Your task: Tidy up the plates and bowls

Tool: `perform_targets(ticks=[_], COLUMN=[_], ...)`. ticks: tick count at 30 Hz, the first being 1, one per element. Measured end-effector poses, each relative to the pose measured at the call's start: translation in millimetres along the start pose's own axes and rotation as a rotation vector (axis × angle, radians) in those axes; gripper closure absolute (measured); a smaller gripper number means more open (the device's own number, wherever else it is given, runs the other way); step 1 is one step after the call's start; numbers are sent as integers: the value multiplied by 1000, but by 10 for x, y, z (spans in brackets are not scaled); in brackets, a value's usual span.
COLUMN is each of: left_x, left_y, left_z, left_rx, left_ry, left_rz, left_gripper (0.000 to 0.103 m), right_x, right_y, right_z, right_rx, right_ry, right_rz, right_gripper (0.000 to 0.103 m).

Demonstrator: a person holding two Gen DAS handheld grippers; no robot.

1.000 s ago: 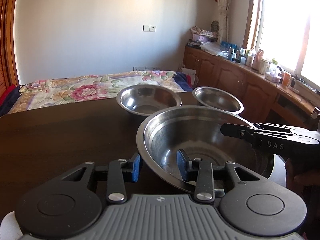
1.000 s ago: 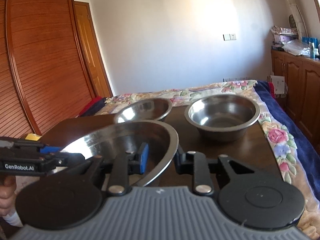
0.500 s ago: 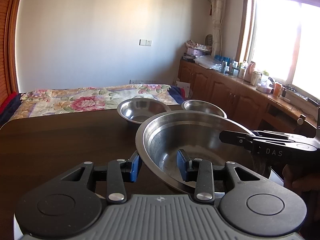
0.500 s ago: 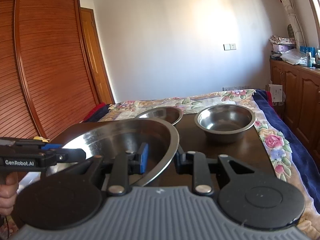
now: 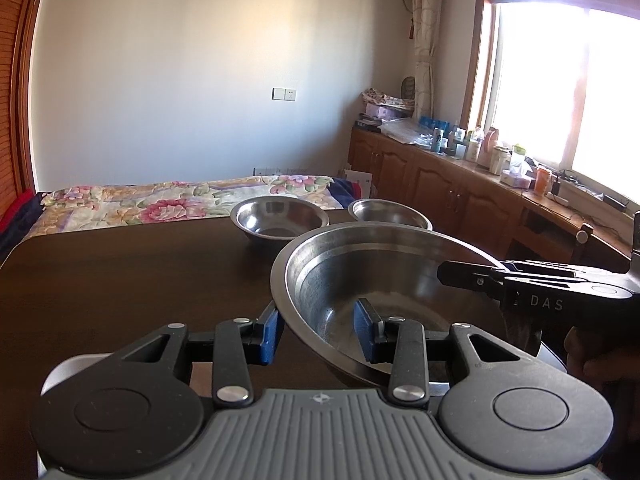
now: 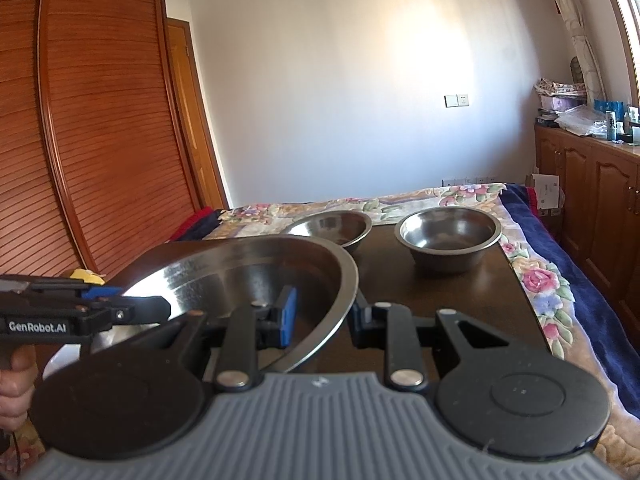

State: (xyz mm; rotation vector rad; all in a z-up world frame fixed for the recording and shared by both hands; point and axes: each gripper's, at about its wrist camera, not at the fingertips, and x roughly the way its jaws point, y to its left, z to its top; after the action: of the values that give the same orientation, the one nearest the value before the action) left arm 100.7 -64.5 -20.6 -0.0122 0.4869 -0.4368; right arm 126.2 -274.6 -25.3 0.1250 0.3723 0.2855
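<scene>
Two grippers share one load: the large steel basin (image 5: 384, 280) hangs between them above the dark table (image 5: 120, 280), clear of its top. On the left, the left gripper (image 5: 318, 330) straddles the basin's near-left rim, one blue pad outside the wall and one inside. The jaws look closed on the rim, though the exact contact is hard to make out. On the right, the right gripper (image 6: 322, 316) clamps the opposite rim the same way, blue pad inside, black finger outside.

Against the frames of a second ago, the basin now sits higher against the room: more wall and window show, and the two bowls ahead look smaller and lower. Both hands have carried it up and back from them while the jaw gaps held constant, so the grip has not slipped.

Those bowls stand along the table's far edge: the wide shallow steel bowl (image 6: 332, 228) toward the middle, the smaller deep steel bowl (image 6: 448, 236) near the far right corner, just beside each other but apart.

As the largest piece, the basin probably belongs at the bottom of a nested stack. My guess is it must be set down first and the bowls placed into it.
</scene>
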Motion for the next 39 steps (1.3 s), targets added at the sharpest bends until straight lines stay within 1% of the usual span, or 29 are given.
perform_targets(ticks=[7,13,23,29,39], left_x=[-80,-96,30,88,113], left_y=[-37,-58,-86,-99,-100], left_z=[-138,-255,-375,-410,-432], left_rx=[-4,-19,3,11,23], left_ry=[4,28,71,86,81], left_rz=[5,8,16,12,24], left_gripper=[63,63,63,63,63], right_x=[-94,-136,-60,-54,-35], right_y=[19,11,-10,-26,-55], right_z=[-109,-224,-384,-440,-461], right_rx=[-4,11,25,28,34], right_ry=[1,13,49,60,67], right_rz=[-3,0,-14,-25,-24], right_gripper=[74,74,74,74,74])
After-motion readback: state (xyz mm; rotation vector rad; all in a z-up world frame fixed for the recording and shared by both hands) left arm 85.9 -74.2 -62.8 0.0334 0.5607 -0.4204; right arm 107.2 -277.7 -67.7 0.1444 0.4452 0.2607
